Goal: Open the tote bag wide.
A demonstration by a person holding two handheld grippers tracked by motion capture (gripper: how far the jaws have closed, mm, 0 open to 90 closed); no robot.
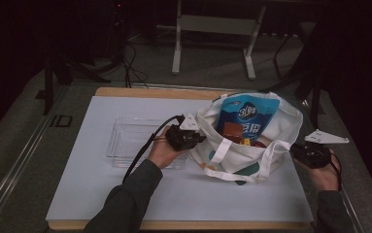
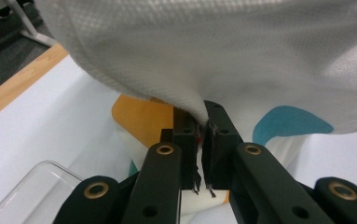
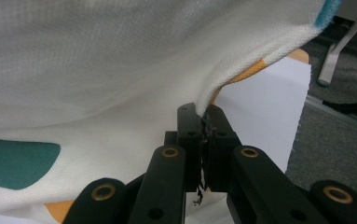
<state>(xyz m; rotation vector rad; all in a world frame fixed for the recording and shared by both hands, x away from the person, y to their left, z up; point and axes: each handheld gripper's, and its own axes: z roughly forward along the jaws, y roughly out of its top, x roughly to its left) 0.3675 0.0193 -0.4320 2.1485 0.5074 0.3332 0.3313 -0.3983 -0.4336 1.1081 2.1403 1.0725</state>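
Fabric is pinched on both sides: the left gripper (image 1: 187, 137) is clenched on the left rim of the white tote bag (image 1: 232, 155), and the right gripper (image 1: 306, 151) is clenched on the cloth at its right edge. Each gripper view shows its 2 black jaws closed tight with a fold of the white weave caught between them. The bag sits on the right half of the white board (image 1: 125, 194), its mouth held wide between the 2 grips. Inside it stands a blue snack pouch (image 1: 245, 116) with smaller packets (image 1: 233, 132) in front of it, so packing looks largely done. The clear plastic tray (image 1: 125, 141) just left of the bag appears empty. What is left, I judge, is to lift or move the loaded bag.
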